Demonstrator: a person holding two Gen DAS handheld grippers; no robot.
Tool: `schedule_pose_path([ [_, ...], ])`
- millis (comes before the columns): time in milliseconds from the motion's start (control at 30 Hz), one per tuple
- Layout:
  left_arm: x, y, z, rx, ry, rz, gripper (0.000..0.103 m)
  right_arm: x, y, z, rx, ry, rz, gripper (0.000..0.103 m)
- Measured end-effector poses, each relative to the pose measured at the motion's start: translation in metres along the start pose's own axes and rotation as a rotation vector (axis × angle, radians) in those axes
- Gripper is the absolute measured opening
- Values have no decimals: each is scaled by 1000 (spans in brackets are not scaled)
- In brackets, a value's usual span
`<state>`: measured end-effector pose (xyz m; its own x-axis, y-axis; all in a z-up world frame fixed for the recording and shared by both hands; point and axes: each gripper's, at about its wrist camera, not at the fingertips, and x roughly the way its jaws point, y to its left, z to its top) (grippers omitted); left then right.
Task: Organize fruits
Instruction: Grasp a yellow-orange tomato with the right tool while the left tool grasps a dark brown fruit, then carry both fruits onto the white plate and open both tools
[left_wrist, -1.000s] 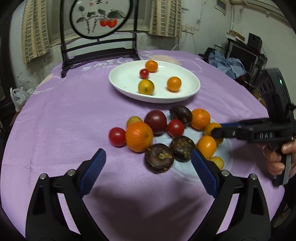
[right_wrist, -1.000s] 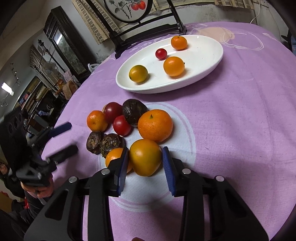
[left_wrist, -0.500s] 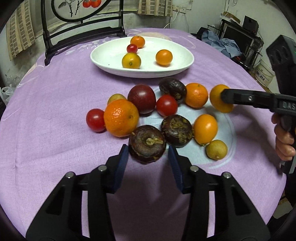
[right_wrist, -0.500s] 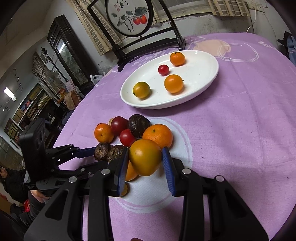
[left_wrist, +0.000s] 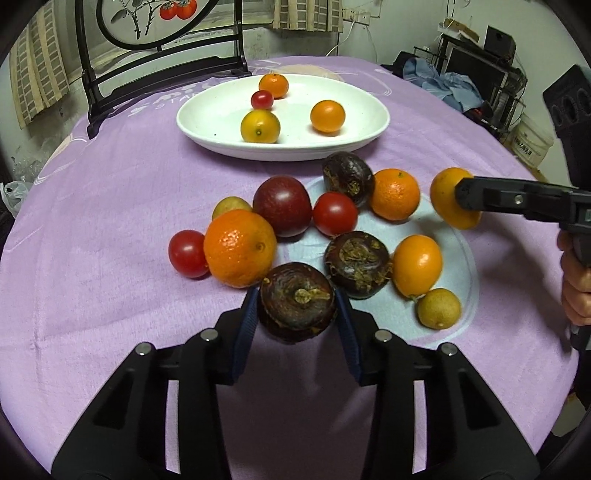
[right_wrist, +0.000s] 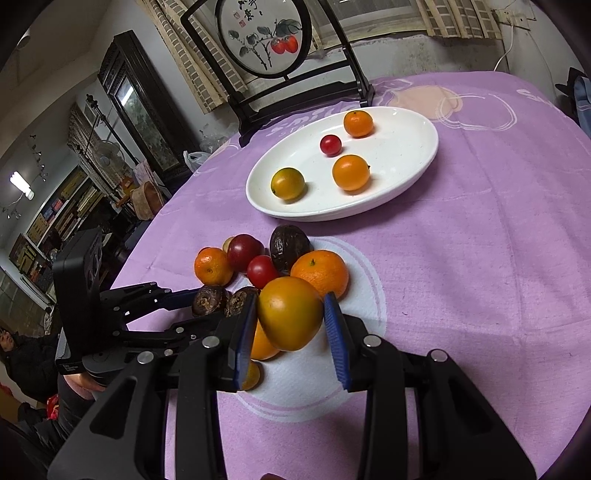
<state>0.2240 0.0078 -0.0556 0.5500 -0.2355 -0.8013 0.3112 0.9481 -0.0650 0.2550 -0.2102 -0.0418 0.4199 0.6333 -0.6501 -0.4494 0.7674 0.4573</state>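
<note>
The left tool (left_wrist: 297, 319) has just been closing and now its blue pads press both sides of a dark mangosteen (left_wrist: 297, 304) at the near edge of the fruit pile on the purple counter (left_wrist: 92, 206). The right tool (right_wrist: 291, 332) is clamped on a yellow-orange citrus (right_wrist: 290, 317), held clear above the pile. Loose oranges, tomatoes and other dark fruits lie clustered between the tools and the white plate (left_wrist: 207, 127), which sits farther back holding four small fruits. A hand (left_wrist: 576, 280) grips the right tool's handle.
</note>
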Motion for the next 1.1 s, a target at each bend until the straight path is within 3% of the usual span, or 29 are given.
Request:
schedule_pose_path([
  [167,-21,2,6,-34,-79,-120,42,-1,8,2,-46,-34,42,37],
  [300,-33,18,50,-175,-181,-217,42,-3,16,23,-71,-147,30,37],
  [367,-32,23,72,-215,-218,-192,42,1,10,39,-42,-201,-11,37],
  [433,-24,27,98,-230,-233,-109,42,10,0,56,-15,-231,-66,37],
  [600,17,40,139,-253,-192,-20,42,33,-33,85,60,-264,-129,37],
  [867,59,60,154,-288,-120,47,43,62,-57,101,86,-215,-179,39],
  [900,60,61,154,-292,-117,56,46,62,-56,100,85,-209,-183,50],
  [933,58,62,153,-297,-122,73,64,61,-54,100,82,-210,-194,62],
  [967,54,62,151,-304,-133,89,82,58,-51,99,77,-213,-200,68],
  [1100,31,58,146,-306,-181,82,87,41,-36,94,36,-231,-216,68],
])
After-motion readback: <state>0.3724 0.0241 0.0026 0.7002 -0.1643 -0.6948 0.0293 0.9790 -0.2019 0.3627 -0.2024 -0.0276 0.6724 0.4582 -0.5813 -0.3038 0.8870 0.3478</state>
